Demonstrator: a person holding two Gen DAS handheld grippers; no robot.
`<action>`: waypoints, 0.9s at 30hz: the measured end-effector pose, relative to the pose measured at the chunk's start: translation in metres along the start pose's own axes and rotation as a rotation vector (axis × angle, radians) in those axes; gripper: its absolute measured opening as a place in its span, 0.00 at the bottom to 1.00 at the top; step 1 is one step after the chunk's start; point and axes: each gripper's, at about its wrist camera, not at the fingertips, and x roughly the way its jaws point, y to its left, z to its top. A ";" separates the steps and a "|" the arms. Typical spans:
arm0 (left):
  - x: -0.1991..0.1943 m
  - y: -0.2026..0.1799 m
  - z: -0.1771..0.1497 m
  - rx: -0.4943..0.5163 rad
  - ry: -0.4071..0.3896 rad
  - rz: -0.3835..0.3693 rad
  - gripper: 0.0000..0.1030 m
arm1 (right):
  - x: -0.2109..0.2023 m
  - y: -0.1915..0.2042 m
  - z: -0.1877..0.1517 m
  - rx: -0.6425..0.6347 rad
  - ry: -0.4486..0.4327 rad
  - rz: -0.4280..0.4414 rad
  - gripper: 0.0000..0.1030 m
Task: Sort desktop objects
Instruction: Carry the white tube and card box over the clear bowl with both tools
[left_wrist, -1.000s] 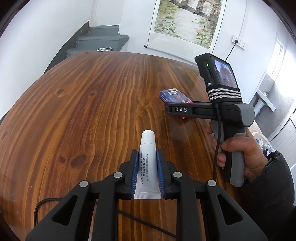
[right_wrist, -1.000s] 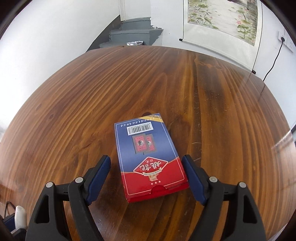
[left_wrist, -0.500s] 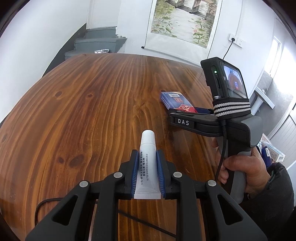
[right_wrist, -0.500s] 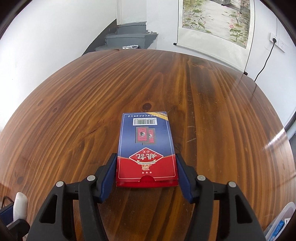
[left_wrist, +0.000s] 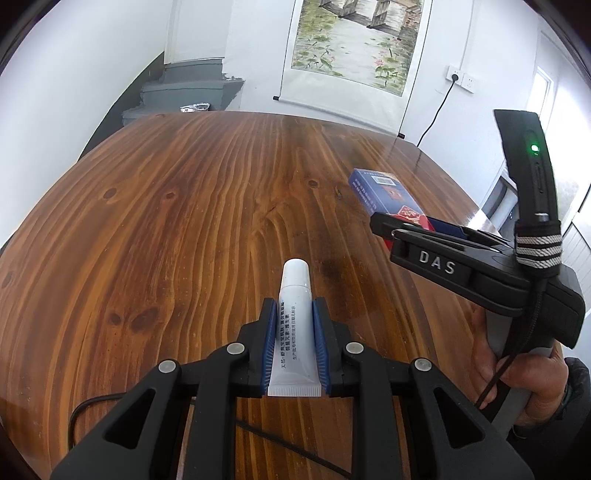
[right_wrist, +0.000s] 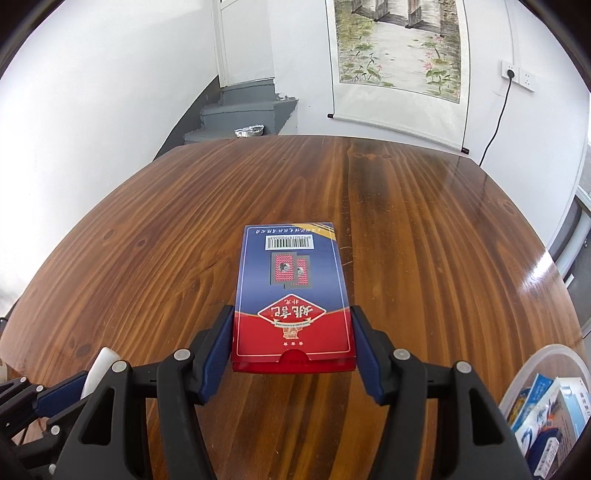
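Two handheld grippers over a round wooden table (left_wrist: 184, 229). Left gripper (left_wrist: 294, 339) clamped on a white tube (left_wrist: 295, 325), blue pads pressing both sides of the tube body, cap end pointing far, crimped end near, tube lifted clear of the tabletop. Right gripper (right_wrist: 293, 339) has its pads tight against both long sides of a playing-card box (right_wrist: 291, 295), blue at the far end with a barcode, red at the near end; its jaws have just been closing and the box sits between them, gripped. Box appears raised off the wood, far end sticking out past the fingers. In the left wrist view the same box shows far right, held by the right gripper, whose body reads "DAS", with a person's hand (left_wrist: 517, 373) on its handle. Clear plastic bin (right_wrist: 546, 402) at the near right edge of the right wrist view, holding several small packages. Scroll painting (right_wrist: 399, 48) on the far wall. Grey steps (right_wrist: 243, 110) far left, with a foil tray (right_wrist: 249, 130) on them. Black cable (left_wrist: 122, 400) on the table near the left gripper.
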 end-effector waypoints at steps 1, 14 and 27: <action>0.000 -0.001 0.000 0.001 -0.002 -0.002 0.21 | -0.005 -0.002 -0.002 0.011 -0.008 0.001 0.63; -0.001 -0.014 -0.005 0.035 -0.005 -0.020 0.21 | -0.079 -0.029 -0.046 0.119 -0.112 -0.030 0.63; 0.000 -0.035 -0.009 0.061 0.013 -0.052 0.21 | -0.144 -0.083 -0.085 0.238 -0.190 -0.084 0.63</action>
